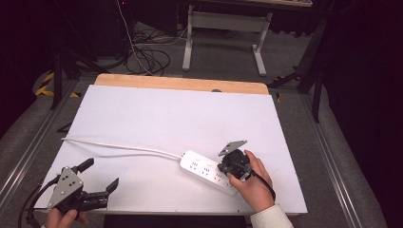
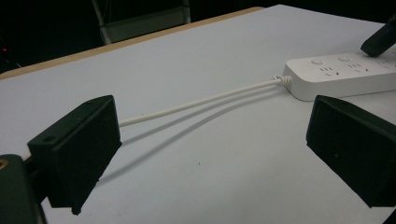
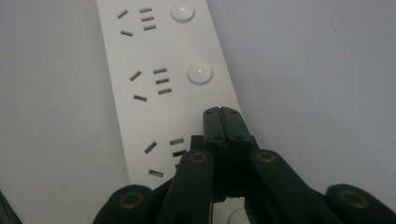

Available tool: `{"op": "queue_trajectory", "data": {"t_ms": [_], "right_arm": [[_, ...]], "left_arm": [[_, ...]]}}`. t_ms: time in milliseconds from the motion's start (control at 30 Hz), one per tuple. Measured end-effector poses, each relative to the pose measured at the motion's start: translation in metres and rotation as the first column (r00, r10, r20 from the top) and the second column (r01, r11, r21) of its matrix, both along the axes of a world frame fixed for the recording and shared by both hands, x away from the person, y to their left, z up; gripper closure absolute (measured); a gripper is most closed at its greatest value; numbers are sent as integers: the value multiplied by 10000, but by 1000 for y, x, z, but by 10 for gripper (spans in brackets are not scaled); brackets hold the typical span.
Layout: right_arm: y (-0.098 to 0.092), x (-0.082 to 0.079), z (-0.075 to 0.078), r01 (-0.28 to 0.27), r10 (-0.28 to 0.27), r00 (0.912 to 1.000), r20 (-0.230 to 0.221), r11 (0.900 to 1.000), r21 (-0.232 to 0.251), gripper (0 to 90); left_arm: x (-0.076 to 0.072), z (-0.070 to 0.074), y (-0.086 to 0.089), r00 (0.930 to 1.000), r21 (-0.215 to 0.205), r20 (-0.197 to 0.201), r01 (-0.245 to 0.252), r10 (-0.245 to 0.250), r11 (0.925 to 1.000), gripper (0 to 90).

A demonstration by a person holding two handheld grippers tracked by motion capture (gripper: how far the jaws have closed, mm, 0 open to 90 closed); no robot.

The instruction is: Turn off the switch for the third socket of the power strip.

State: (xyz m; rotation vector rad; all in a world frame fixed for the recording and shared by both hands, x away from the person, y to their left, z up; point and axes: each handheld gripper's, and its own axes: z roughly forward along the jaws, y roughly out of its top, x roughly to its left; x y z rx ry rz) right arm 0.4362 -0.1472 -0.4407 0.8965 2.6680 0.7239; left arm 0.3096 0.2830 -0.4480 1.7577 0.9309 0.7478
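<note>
A white power strip point(image 1: 207, 171) lies on the white table near its front right, and its white cord point(image 1: 119, 146) runs off to the left edge. My right gripper point(image 1: 223, 166) is shut with nothing between its jaws, its tips point(image 3: 222, 114) pressed down on the power strip point(image 3: 154, 93) at the spot of a round button, beside the socket holes. Two more round buttons point(image 3: 199, 72) show farther along the strip. My left gripper point(image 1: 102, 175) is open at the front left corner, facing the cord point(image 2: 196, 103) and the power strip point(image 2: 345, 74) end.
The white table surface point(image 1: 166, 118) has a wooden strip point(image 1: 180, 84) along its far edge. Beyond it stand a desk frame point(image 1: 223, 28) and loose cables point(image 1: 147, 57) on the floor. Metal rails point(image 1: 332, 171) flank the table on both sides.
</note>
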Motion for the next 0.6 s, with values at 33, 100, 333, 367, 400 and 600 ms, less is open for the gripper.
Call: {"op": "queue_trajectory", "data": {"t_ms": [33,100,333,367,400,600], "right_arm": [[0,0,0,-9,9,10000,-7,10000,34,900],[0,0,-1,7,-7,10000,-1,10000,48,900],[3,0,-2,-53,53,10000,-12,10000,52,900],[3,0,-1,-49,49,10000,-13,10000,33,900],[2,0,-2,-21,21,10000,-21,10000,62,900],[0,0,-1,35,-35,10000,6,9994,353,900]], "left_arm": [[0,0,0,10000,1,-4,-2,2,10000,34],[0,0,0,10000,2,-4,2,-2,10000,34],[0,0,0,10000,-13,5,-6,6,10000,34],[0,0,0,10000,-17,3,-4,4,10000,34],[0,0,0,10000,-19,15,7,-7,10000,34],[0,0,1,10000,-14,-3,5,-5,10000,34]]}}
